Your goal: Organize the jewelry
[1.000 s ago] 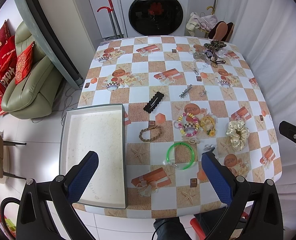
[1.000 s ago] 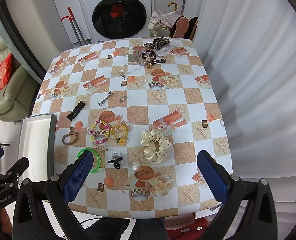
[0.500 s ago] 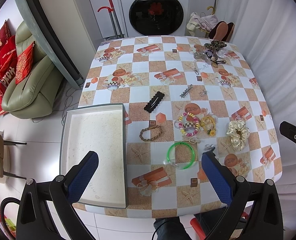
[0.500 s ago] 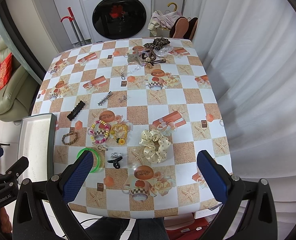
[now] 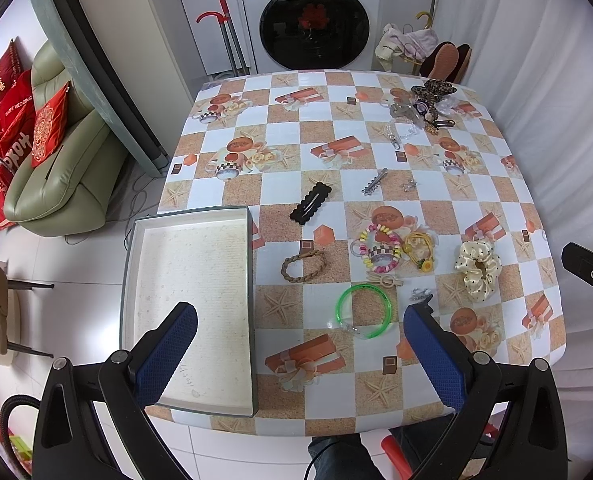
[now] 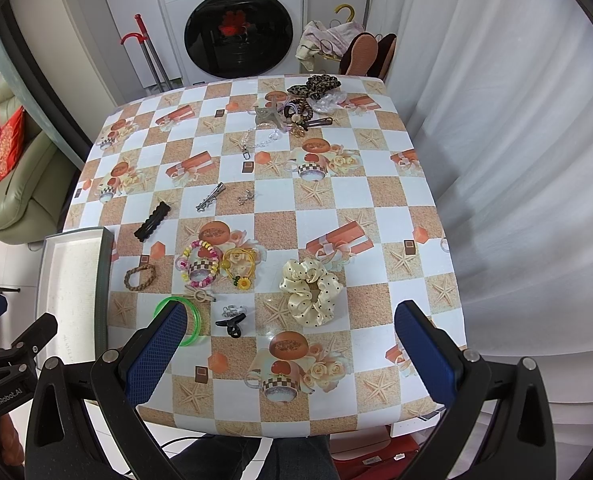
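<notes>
An empty white tray (image 5: 136,264) lies at the table's near left corner; it also shows in the right wrist view (image 6: 103,280). Jewelry is spread on the checked tablecloth: a green bangle (image 5: 363,311), a braided bracelet (image 5: 303,266), a bead bracelet (image 5: 379,247), a yellow hair tie (image 5: 418,246), a cream scrunchie (image 6: 311,297), a black hair clip (image 5: 310,202), a silver clip (image 5: 374,187) and a small black claw clip (image 6: 231,323). My left gripper (image 5: 298,356) is open and empty above the near edge. My right gripper (image 6: 290,354) is open and empty too.
A pile of more accessories (image 6: 304,106) with a leopard bow lies at the far right of the table. A washing machine (image 5: 316,16) stands behind the table, a white curtain (image 6: 516,160) hangs at the right, and a green sofa (image 5: 60,176) is at the left.
</notes>
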The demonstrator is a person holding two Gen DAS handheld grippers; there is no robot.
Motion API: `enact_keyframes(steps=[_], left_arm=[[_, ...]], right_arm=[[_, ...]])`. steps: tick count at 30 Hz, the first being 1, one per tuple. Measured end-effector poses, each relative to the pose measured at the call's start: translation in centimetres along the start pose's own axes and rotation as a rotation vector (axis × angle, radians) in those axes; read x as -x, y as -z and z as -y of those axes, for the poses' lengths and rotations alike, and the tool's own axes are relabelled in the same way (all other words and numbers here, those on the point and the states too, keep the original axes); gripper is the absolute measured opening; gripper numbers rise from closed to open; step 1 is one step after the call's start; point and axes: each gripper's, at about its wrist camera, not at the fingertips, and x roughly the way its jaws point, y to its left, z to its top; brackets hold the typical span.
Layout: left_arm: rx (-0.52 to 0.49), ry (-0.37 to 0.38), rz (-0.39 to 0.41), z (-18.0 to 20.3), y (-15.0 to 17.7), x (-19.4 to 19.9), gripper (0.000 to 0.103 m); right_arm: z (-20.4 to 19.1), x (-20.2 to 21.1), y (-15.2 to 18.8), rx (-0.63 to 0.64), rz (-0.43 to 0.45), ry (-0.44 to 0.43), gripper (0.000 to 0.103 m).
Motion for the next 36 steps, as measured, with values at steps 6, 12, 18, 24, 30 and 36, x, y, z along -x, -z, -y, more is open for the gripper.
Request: enact_keyframes(steps=[6, 12, 18, 24, 30, 36], left_arm=[[0.0, -0.001, -0.002, 0.04, 0.07, 0.04, 0.103], [0.0, -0.001, -0.002, 0.05, 0.07, 0.04, 0.103], [0.0, -0.001, -0.003, 0.05, 0.06, 0.03, 0.103], [-0.001, -0.002, -0.004, 0.03, -0.02, -0.04, 0.103], [-0.003, 0.0, -0.005, -0.06, -0.26, -0.21, 0.103], [-0.004, 0.013, -0.025, -0.41, 0.71, -0.63, 0.103]], right_arm=[[-0.02, -0.02, -0.03, 0.0, 0.0, 0.0, 0.103], [-0.04, -0.05, 0.0, 0.0, 0.0, 0.0, 0.103], [-0.07, -0.13, -0.03, 0.001, -0.001, 0.0, 0.103], [-0.07, -0.22, -0.03, 0.0, -0.002, 0.0, 0.103], [0.03, -0.46, -0.12, 0.0, -0.003, -0.001, 0.103], [0.53, -0.75, -0.03, -0.015, -0.024, -0.012, 0.103]])
